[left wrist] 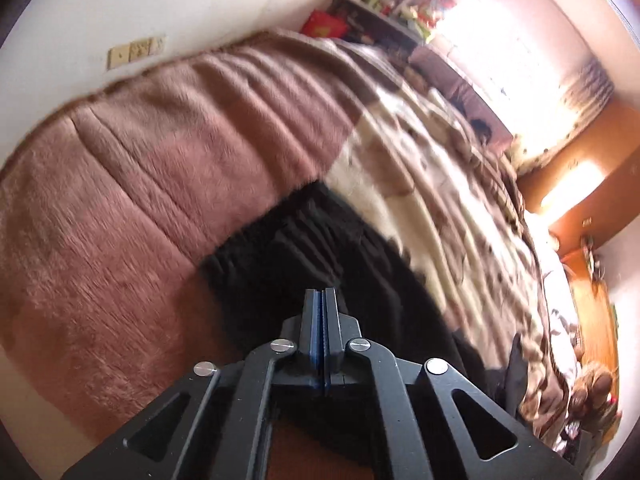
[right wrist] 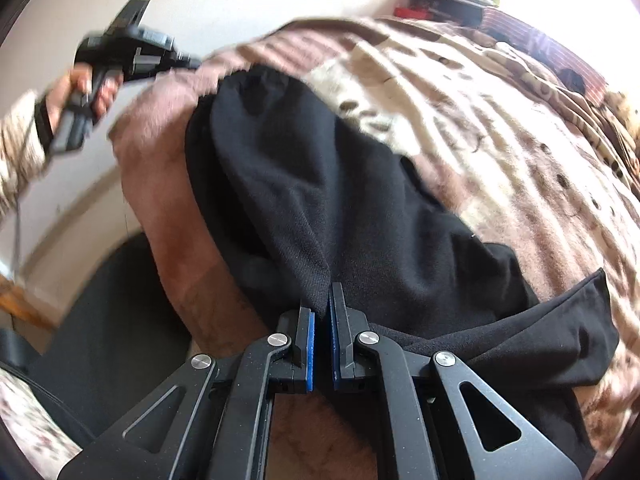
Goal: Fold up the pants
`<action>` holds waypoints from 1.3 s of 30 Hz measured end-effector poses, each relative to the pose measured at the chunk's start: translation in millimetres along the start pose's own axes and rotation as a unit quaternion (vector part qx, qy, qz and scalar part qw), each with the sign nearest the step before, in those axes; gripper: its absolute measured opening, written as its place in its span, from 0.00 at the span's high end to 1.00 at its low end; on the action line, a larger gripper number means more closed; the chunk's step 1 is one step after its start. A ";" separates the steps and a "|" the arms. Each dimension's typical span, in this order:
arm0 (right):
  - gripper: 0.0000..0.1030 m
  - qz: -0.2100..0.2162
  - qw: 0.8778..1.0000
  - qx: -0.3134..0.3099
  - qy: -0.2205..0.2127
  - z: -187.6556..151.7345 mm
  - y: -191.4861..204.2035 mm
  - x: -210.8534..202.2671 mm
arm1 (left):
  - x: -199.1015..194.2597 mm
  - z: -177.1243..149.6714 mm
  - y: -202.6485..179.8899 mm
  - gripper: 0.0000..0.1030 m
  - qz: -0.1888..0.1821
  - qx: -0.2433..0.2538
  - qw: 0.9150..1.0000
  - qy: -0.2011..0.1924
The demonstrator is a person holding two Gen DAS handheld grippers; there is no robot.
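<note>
Right wrist view: my right gripper [right wrist: 322, 304] pinches a fold of the black pants [right wrist: 320, 184], which lie spread over the brown-and-cream blanket [right wrist: 500, 120] on the bed. At far left, my left gripper [right wrist: 136, 50] hangs raised in a hand [right wrist: 80, 92]. Left wrist view shows its fingers pressed together, nothing between them, above the pants' near part.

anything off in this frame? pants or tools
One thing: the left tool is shut with nothing between its pads, above the black pants, not gripping them. The right tool is shut on a pinched fold of the pants. The pants lie bunched, not flat, on the brown blanket.
</note>
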State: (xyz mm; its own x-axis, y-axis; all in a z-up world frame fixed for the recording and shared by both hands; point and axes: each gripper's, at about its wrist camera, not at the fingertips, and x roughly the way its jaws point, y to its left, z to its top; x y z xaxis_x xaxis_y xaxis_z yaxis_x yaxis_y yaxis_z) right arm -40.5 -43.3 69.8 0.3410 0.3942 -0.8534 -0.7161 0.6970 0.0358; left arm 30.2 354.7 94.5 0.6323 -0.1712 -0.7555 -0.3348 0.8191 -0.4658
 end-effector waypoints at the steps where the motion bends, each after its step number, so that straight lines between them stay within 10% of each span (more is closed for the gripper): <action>1: 0.94 0.001 1.000 -0.005 0.009 -3.3 2.1 6.3 | 5.0 -2.8 -0.4 0.85 -0.012 -0.005 1.000 0.007; 7: 0.94 -0.003 0.999 -0.014 0.046 -18.4 8.3 44.1 | 33.6 -8.5 -13.0 0.49 -0.031 -0.006 0.999 0.027; 17: 0.90 0.038 0.997 0.042 0.048 -20.2 -10.6 44.9 | 62.3 -25.2 -12.7 0.50 0.089 0.032 0.993 0.065; 23: 0.83 0.099 0.981 0.166 0.001 -28.2 -60.4 10.8 | 48.0 -33.9 -10.4 0.50 0.087 0.032 0.995 0.048; 30: 0.80 -0.007 0.964 0.260 -0.058 -44.4 -140.5 -31.5 | 15.3 -37.4 -83.0 0.50 0.003 0.106 0.994 0.000; 39: 0.80 -0.138 0.939 0.310 -0.061 -51.0 -242.3 -52.3 | 62.9 -104.5 -237.4 0.50 -0.109 0.275 0.951 0.090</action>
State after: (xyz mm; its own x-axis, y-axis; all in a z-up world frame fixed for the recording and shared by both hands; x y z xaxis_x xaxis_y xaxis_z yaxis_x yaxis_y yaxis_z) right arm 84.1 -263.3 79.2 0.5555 0.1858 -0.8105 -0.1104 0.9826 0.1495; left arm 76.4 92.3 109.4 0.4987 -0.4200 -0.7582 0.2380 0.9075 -0.3462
